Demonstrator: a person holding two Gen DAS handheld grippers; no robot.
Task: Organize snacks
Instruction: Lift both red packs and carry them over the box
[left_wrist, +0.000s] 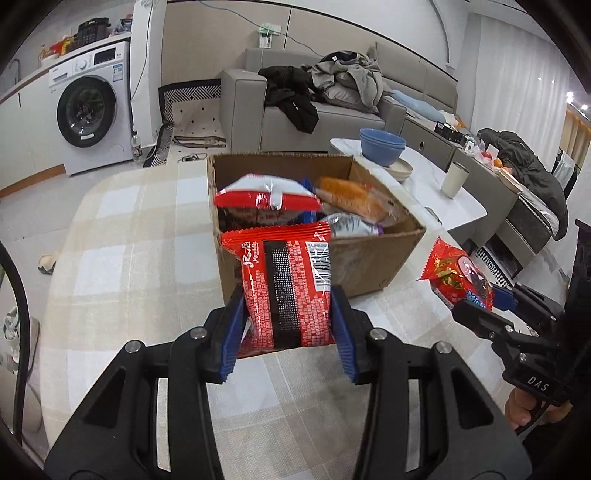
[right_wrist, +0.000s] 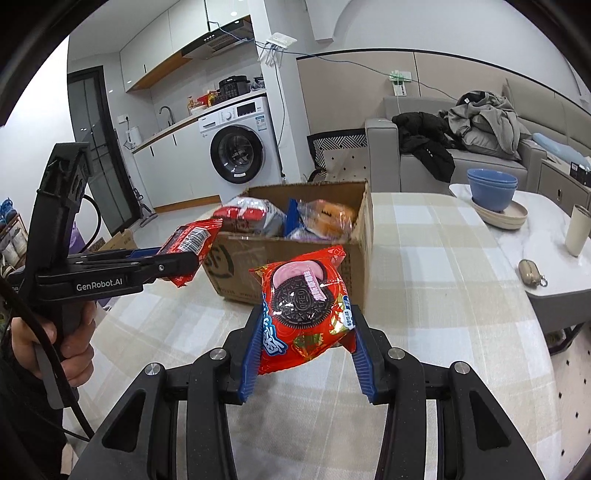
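Note:
My left gripper (left_wrist: 290, 295) is shut on a red snack packet with a black stripe (left_wrist: 286, 284) and holds it above the table, just in front of the cardboard box (left_wrist: 373, 258). The box holds several snack bags. My right gripper (right_wrist: 304, 314) is shut on a red Oreo packet (right_wrist: 304, 310), also held above the table near the box (right_wrist: 291, 254). The right gripper and its Oreo packet (left_wrist: 460, 277) show at the right of the left wrist view. The left gripper with its red packet (right_wrist: 192, 247) shows at the left of the right wrist view.
The box stands on a table with a checked cloth (left_wrist: 129, 236). A white side table (right_wrist: 546, 251) to the right carries stacked blue bowls (right_wrist: 493, 188), a cream cup (right_wrist: 578, 229) and a small pouch (right_wrist: 532, 273). A sofa (left_wrist: 321, 107) and a washing machine (left_wrist: 92, 107) stand behind.

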